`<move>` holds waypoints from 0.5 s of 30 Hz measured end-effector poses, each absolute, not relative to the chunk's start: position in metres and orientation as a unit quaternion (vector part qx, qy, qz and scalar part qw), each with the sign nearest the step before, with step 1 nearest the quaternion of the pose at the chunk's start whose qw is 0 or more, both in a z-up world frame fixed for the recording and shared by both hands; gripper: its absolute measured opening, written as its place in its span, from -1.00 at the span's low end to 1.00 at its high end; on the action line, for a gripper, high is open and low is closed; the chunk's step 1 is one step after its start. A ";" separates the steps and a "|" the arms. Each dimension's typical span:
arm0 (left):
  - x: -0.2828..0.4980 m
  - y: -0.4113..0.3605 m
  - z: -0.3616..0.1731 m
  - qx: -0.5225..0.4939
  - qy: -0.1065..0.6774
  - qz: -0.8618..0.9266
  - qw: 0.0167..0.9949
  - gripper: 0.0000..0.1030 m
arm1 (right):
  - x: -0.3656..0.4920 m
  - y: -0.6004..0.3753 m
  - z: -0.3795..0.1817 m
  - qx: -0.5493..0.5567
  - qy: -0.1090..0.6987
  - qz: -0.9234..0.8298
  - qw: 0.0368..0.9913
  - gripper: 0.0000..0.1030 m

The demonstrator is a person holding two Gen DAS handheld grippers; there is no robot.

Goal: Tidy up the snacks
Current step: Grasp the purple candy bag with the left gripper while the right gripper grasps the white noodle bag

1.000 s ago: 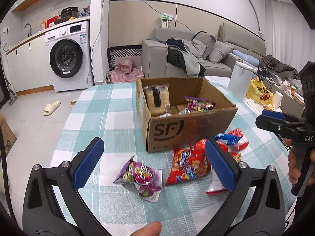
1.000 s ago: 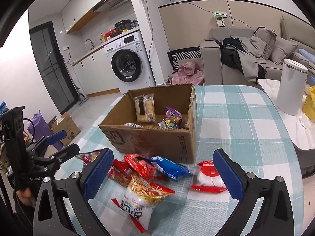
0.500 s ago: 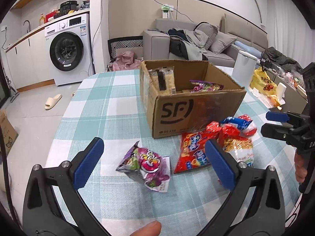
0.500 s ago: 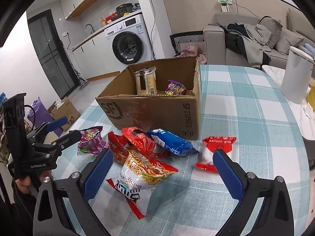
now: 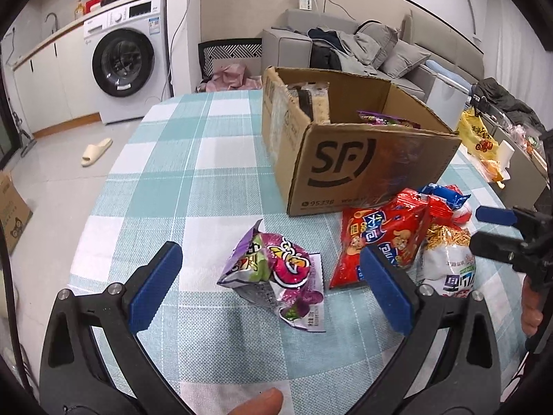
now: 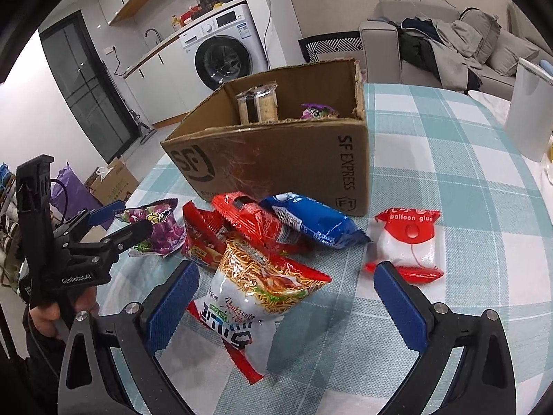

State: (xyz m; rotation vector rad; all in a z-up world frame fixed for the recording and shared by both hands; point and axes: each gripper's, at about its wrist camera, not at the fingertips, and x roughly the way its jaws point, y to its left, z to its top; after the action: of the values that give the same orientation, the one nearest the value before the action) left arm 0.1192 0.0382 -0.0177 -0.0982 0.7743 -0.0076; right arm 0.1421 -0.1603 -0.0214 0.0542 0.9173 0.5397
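Jaws apart on both: left gripper [image 5: 268,288] low over purple snack bag [image 5: 276,271], right gripper [image 6: 287,304] over noodle packet [image 6: 257,288]

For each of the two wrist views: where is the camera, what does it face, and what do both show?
Left wrist: behind the open left gripper, facing the purple snack bag; a fingertip shows below.
Right wrist: behind the open right gripper, facing the noodle packet; the left gripper shows at left.
Shared: the cardboard box and the snack pile on the checked tablecloth.
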 end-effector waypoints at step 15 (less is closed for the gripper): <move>0.138 0.059 -0.044 -0.089 0.407 0.011 0.909 0.98 | 0.143 -0.139 -0.049 0.023 0.468 0.279 0.838 0.99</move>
State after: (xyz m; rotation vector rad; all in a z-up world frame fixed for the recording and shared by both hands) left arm 0.1378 0.0588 -0.0440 -0.1826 0.8407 0.0217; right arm 0.1431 -0.1386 -0.0486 0.0482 0.9892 0.5895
